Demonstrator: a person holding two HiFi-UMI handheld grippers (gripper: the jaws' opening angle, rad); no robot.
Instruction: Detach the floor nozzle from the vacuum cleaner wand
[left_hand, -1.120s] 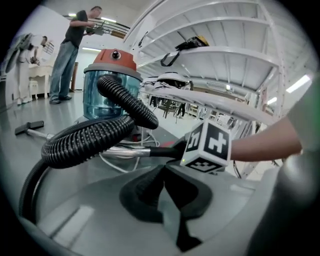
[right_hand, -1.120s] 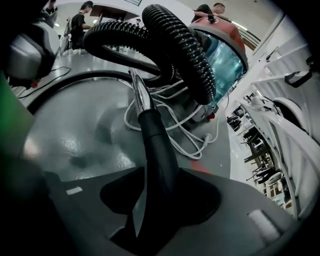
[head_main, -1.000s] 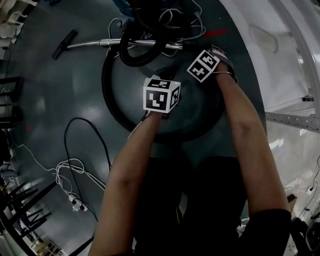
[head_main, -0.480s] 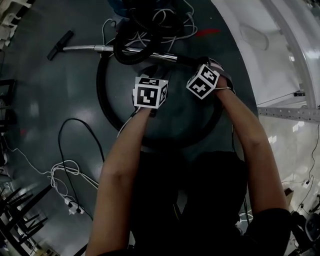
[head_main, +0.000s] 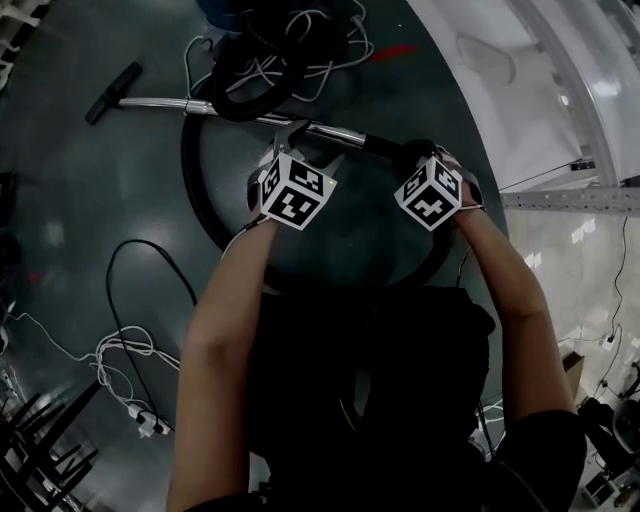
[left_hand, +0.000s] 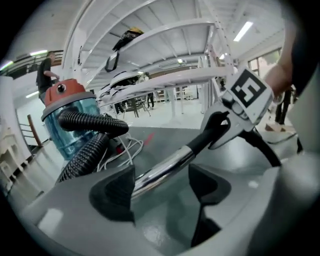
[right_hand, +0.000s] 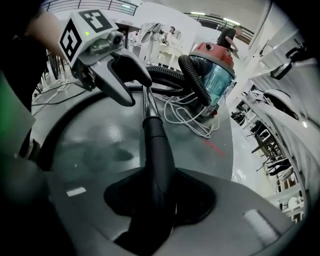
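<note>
My left hand-held gripper (left_hand: 160, 187) is opening, its jaws either side of the chrome wand (left_hand: 165, 167). My right hand-held gripper (right_hand: 160, 200) clamps the black handle (right_hand: 156, 140). The floor nozzle (head_main: 112, 78) sits on the wand's far left end, with bare floor (head_main: 80, 190) around it and cables (head_main: 345, 45) crowding beyond. A second ago my left was shut and less rolled.

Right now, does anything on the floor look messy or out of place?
White cables lie in a loose tangle beside the vacuum cleaner and its black hose, and another white cord sprawls at the person's left. Nothing looks spilled or broken.
</note>
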